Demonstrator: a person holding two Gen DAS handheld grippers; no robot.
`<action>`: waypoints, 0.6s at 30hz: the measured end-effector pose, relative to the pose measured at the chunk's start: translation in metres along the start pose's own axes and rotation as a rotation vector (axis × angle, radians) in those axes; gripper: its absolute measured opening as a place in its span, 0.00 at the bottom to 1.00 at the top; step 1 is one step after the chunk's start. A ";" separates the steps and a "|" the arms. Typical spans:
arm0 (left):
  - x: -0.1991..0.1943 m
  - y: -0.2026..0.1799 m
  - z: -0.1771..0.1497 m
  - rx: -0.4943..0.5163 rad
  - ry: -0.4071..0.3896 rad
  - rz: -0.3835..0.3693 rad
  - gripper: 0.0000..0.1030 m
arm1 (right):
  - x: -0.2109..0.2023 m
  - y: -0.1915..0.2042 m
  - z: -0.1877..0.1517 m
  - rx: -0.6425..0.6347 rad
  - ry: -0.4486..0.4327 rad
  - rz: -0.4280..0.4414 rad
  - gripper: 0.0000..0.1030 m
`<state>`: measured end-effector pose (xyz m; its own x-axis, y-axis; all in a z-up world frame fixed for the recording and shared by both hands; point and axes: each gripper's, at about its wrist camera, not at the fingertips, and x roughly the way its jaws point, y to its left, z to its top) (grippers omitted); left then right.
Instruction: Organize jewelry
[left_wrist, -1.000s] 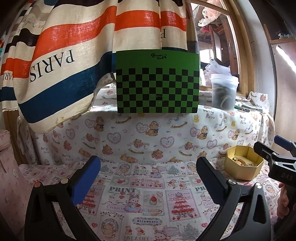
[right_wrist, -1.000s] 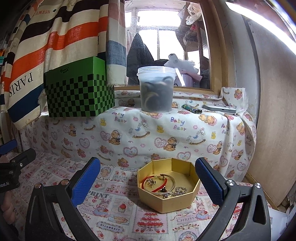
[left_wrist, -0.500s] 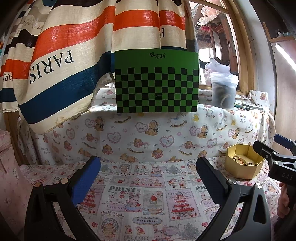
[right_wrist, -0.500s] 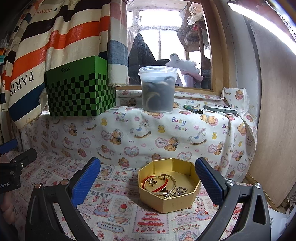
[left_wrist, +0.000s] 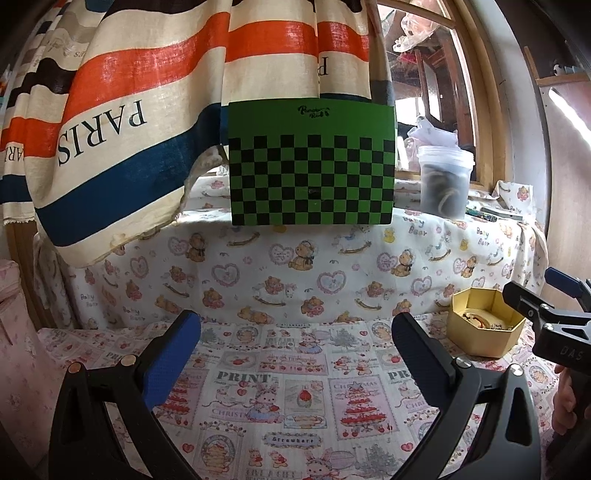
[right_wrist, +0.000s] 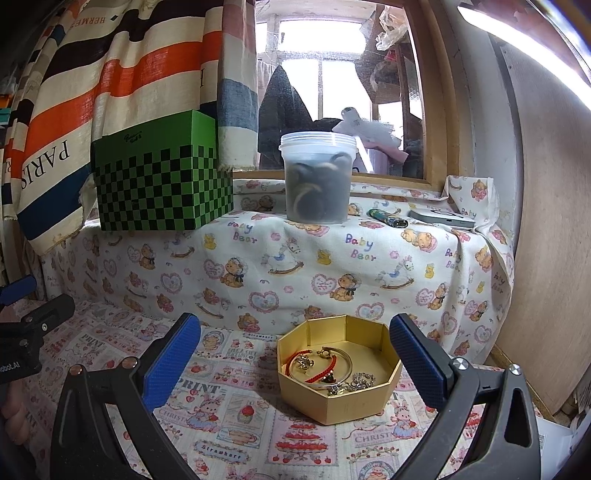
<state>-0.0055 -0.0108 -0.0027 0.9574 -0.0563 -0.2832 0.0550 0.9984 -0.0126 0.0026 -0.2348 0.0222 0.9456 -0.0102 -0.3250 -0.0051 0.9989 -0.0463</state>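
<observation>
Two claws, left (left_wrist: 295, 354) & right (right_wrist: 295, 354), both spread, empty; one gold box (right_wrist: 343, 404) w/ jewelry (right_wrist: 321, 367).

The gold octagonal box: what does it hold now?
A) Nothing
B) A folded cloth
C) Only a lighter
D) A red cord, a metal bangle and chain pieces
D: the right wrist view shows the gold octagonal box open, with a red cord, a metal bangle and chain pieces lying inside it.

Gold octagonal box (right_wrist: 338, 400); red cord bracelet (right_wrist: 325, 371) inside. Green-black checkered box (left_wrist: 311, 164). Orange, navy, cream striped curtain (left_wrist: 122, 110). Teddy-bear-print cloth (right_wrist: 332, 266).
</observation>
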 end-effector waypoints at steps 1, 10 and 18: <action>0.000 -0.001 0.000 0.003 0.002 0.001 1.00 | 0.000 0.000 0.000 0.001 0.000 0.000 1.00; 0.001 0.000 0.000 -0.002 0.005 0.004 1.00 | 0.000 0.000 0.000 -0.001 0.000 0.001 1.00; 0.001 -0.001 0.000 -0.001 0.005 0.006 1.00 | 0.001 0.002 0.000 -0.010 0.000 0.008 1.00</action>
<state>-0.0049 -0.0115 -0.0028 0.9562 -0.0507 -0.2884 0.0493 0.9987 -0.0123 0.0034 -0.2331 0.0221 0.9455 -0.0023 -0.3256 -0.0160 0.9984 -0.0534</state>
